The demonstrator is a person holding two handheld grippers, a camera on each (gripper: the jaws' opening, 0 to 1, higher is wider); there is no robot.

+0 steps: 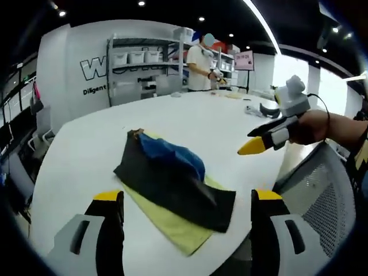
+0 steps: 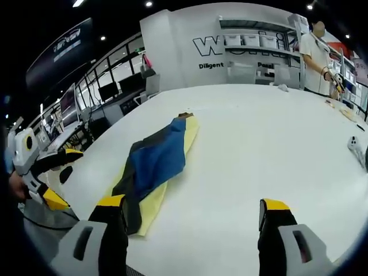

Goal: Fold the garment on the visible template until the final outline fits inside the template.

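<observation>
Your left gripper and right gripper both hang with jaws spread and empty over a white table. The garment, black with a blue part, lies folded on a yellow template near the table's edge, nothing lying between it and either gripper. Beyond the table a person stands by shelves of white bins, and the wall reads "Diligent".

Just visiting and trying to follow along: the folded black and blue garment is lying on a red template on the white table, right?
Not quite. The template is pale yellow, not red, as the left gripper view shows. The rest holds: the folded black and blue garment lies on it, on the white table.
</observation>
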